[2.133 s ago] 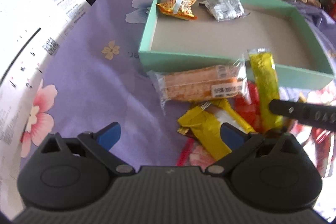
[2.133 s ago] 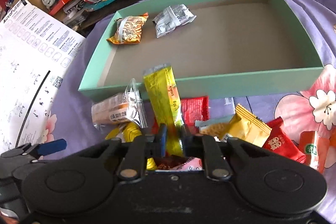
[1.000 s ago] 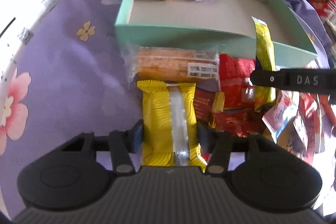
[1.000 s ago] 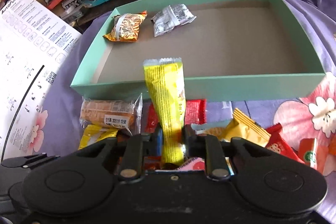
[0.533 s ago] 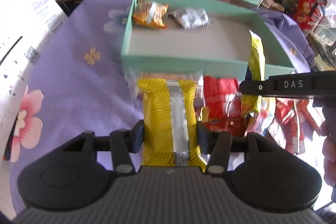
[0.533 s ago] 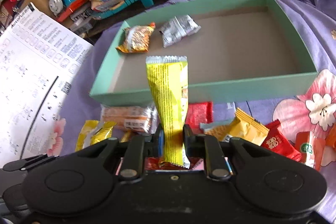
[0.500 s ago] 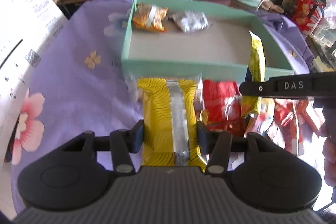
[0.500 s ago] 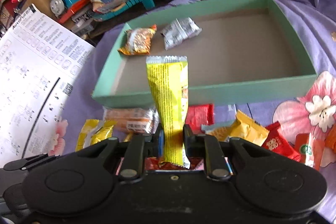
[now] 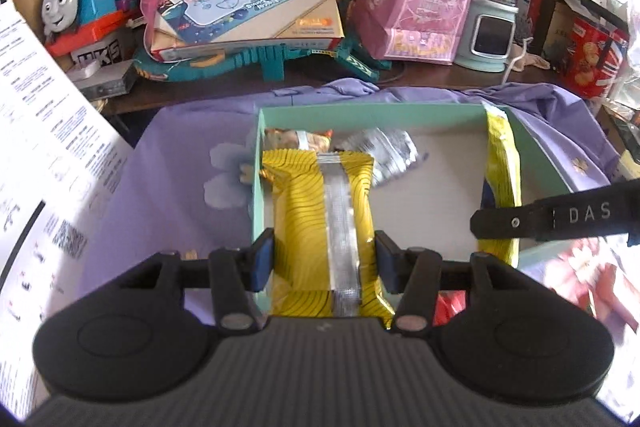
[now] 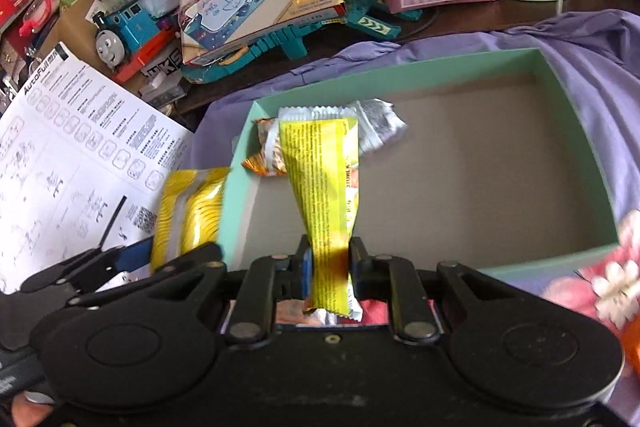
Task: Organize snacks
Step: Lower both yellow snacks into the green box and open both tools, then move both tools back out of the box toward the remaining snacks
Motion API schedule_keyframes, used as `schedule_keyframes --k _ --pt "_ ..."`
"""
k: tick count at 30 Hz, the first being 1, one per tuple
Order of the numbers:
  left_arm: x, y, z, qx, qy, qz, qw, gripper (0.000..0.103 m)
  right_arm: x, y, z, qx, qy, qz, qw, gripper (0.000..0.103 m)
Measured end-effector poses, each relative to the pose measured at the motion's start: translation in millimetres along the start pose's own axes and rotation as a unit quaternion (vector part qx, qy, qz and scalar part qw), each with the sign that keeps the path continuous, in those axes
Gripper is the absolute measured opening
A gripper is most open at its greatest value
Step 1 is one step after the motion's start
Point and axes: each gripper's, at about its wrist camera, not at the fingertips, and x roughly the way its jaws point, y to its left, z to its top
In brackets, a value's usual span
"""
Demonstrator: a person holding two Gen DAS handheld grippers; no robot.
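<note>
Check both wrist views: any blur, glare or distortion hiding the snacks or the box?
Left wrist: fisheye bends the green box; pink haze up top; lower right smeared; wide yellow packet sharp. Right wrist: right-edge flowers on the cloth blurred; narrow yellow packet legible.

One green box (image 10: 568, 131) held two snack packets: one orange (image 10: 266, 163), one silver (image 10: 378, 131). Two yellow packets (image 9: 324, 219) (image 10: 324, 195) were gripped; perhaps three more lay blurred outside.
</note>
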Motion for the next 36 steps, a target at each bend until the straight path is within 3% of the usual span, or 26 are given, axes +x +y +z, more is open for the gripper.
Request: schedule_keyframes --k 14,16,17,18,19,20,21,24,28,36 --pt "67 12 7 0.018 0.037 0.011 0.9991 0.052 69 20 21 0.001 0.050 -0.005 0.999 0.018" --pt "67 12 5 0.020 0.035 0.017 0.9990 0.055 71 20 22 0.001 0.056 0.000 0.998 0.023" --pt "65 12 5 0.022 0.029 0.024 0.9990 0.059 71 20 22 0.006 0.057 0.000 0.998 0.035" --pt "62 11 5 0.025 0.021 0.029 0.9990 0.072 70 19 22 0.012 0.053 0.003 0.998 0.053" --pt "58 9 5 0.028 0.013 0.033 0.9990 0.088 67 19 22 0.014 0.046 0.003 0.999 0.062" --pt "54 9 5 0.028 0.003 0.039 0.9988 0.093 64 19 23 0.015 0.036 -0.004 0.999 0.075" --pt "51 9 5 0.027 -0.003 0.047 0.9985 0.099 61 18 23 0.014 0.028 -0.007 0.999 0.082" --pt "47 12 6 0.012 0.001 0.052 0.9986 0.102 51 16 23 0.019 0.015 -0.009 1.000 0.094" --pt "44 15 4 -0.004 0.010 0.052 0.9986 0.103 40 11 19 0.025 0.005 -0.014 1.000 0.102" --pt "27 6 -6 -0.001 0.016 0.049 0.9987 0.103 19 8 6 0.018 -0.003 -0.017 1.000 0.103"
